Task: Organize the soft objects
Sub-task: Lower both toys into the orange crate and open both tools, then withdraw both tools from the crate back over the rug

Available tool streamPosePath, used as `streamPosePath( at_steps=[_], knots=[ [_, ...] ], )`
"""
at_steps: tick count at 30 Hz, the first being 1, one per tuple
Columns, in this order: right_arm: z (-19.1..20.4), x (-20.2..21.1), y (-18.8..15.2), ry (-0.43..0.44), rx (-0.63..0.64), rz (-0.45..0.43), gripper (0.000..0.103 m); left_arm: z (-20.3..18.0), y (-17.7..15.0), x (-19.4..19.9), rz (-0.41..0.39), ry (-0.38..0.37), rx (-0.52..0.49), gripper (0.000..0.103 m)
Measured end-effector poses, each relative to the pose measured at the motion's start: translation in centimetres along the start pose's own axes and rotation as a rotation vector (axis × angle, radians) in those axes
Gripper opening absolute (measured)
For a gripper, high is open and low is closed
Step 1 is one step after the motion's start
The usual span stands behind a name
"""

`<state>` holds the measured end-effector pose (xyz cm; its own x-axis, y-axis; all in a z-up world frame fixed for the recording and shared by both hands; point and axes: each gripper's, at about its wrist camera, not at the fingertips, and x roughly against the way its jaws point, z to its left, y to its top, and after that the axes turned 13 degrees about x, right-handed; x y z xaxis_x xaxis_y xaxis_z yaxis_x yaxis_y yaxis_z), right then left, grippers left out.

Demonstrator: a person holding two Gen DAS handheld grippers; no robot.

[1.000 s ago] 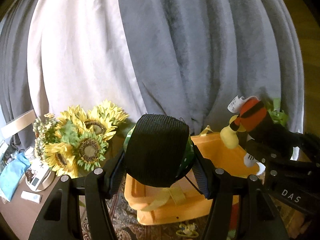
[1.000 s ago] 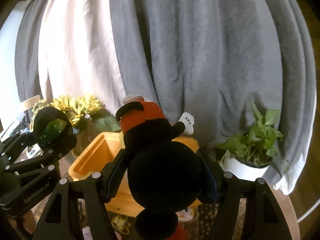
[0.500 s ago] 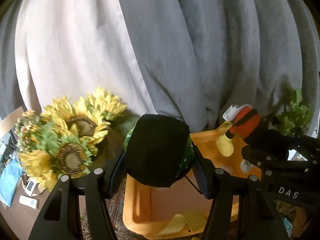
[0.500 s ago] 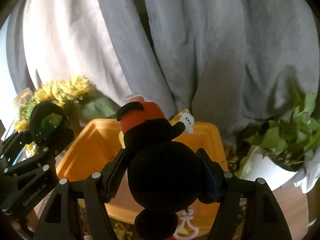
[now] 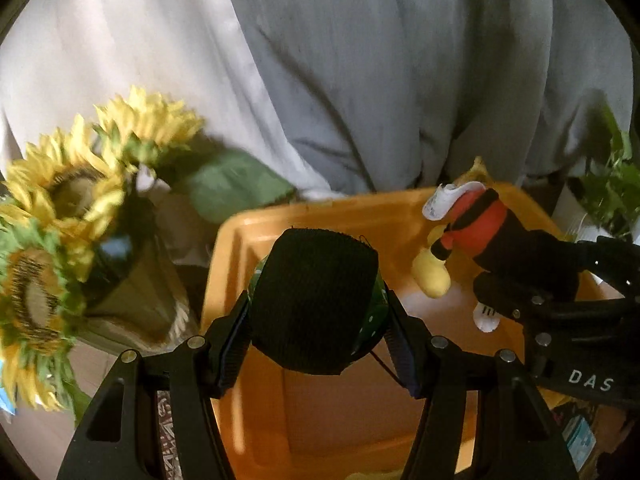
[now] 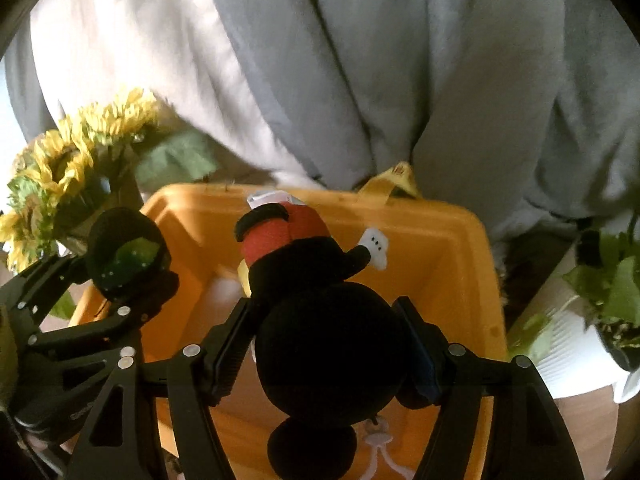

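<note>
Hovering over the orange bin, both grippers carry plush cargo. The left gripper has its two jaws pressed against the sides of a dark knit toy with green dotted fabric, and the toy sits squarely between them, above the bin's open interior. In the right wrist view the same toy shows at the far left, held out over the bin's left rim.

Over on the other side, the right gripper has a black plush mouse doll between its jaws — red shorts, yellow shoe and a white glove poking out ahead of the round black head. Those jaws are easing apart right now, and the doll's head is still between them, the pads still at its sides. The doll hangs above the middle of the bin, its feet pointing toward the far wall.

Inside the bin, a pale patch lies on the floor under the doll's shoe; what it is cannot be made out. A yellow strap handle sticks up from the far rim.

Left of the bin stands a bunch of sunflowers in a vase, just beside the bin's wall. To the right, a leafy plant in a white ribbed pot — and grey and white curtains fill the background.
</note>
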<state>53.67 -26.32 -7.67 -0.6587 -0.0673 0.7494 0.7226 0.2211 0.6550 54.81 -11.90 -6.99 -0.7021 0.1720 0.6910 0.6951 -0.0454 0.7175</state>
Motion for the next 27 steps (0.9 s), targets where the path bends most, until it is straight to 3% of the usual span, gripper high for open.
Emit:
streamPosePath(
  at_steps=[3, 9, 15, 27],
  knots=[
    [0.0, -0.9, -0.1, 0.026, 0.001, 0.032, 0.077, 0.0, -0.3, -0.8, 0.022, 0.015, -0.010, 0.063],
    [-0.9, -1.4, -0.4, 0.061, -0.055, 0.064, 0.078, 0.5, -0.4, -0.4, -0.004, 0.051, -0.023, 0.077],
    [-1.1, 0.5, -0.1, 0.029, -0.082, 0.010, 0.078, 0.7, -0.1, 1.2, -0.032, 0.038, -0.003, 0.082],
    [0.0, 7.7, -0.2, -0.098, -0.105, -0.149, 0.078, 1.6, -0.5, 8.8, -0.179, 0.010, 0.031, 0.091]
  ],
)
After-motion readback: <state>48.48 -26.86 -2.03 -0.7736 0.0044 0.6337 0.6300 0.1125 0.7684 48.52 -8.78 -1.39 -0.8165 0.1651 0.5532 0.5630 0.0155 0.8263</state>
